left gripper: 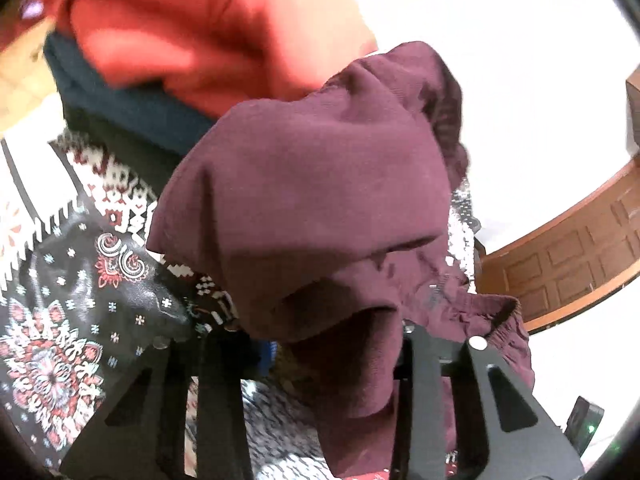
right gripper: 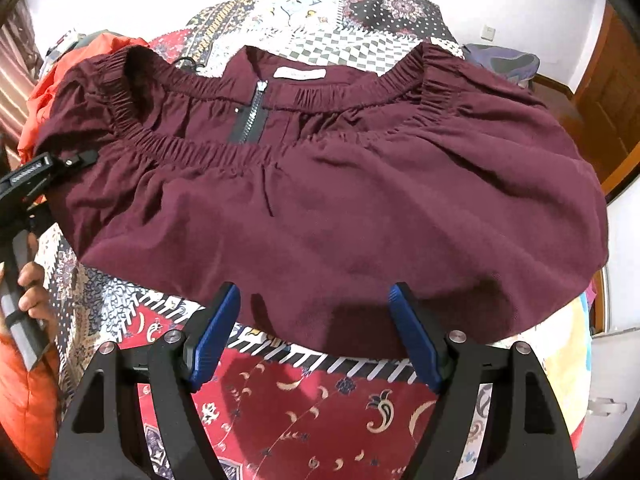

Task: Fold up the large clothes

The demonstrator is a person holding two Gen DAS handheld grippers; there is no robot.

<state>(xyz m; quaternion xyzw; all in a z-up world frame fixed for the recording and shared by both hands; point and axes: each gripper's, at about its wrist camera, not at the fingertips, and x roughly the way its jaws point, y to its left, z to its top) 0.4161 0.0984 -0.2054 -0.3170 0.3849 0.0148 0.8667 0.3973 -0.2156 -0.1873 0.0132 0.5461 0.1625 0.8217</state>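
Observation:
A maroon garment (right gripper: 340, 200) with an elastic waistband and a black zipper (right gripper: 250, 116) lies spread on a patterned bedspread (right gripper: 304, 412). My right gripper (right gripper: 314, 320) is open, its blue fingers (right gripper: 414, 340) standing either side of the garment's near hem, holding nothing. My left gripper (right gripper: 68, 160) shows at the garment's left edge in the right wrist view. In the left wrist view the maroon cloth (left gripper: 320, 184) drapes over the gripper and hides the fingertips (left gripper: 460, 340); the cloth appears caught between them.
An orange-red garment (left gripper: 200, 32) lies over a dark one (left gripper: 120, 96) at the bed's left side, also seen in the right wrist view (right gripper: 44, 80). A wooden door (left gripper: 568, 256) and white wall stand beyond. A person's hand (right gripper: 32, 292) holds the left gripper's handle.

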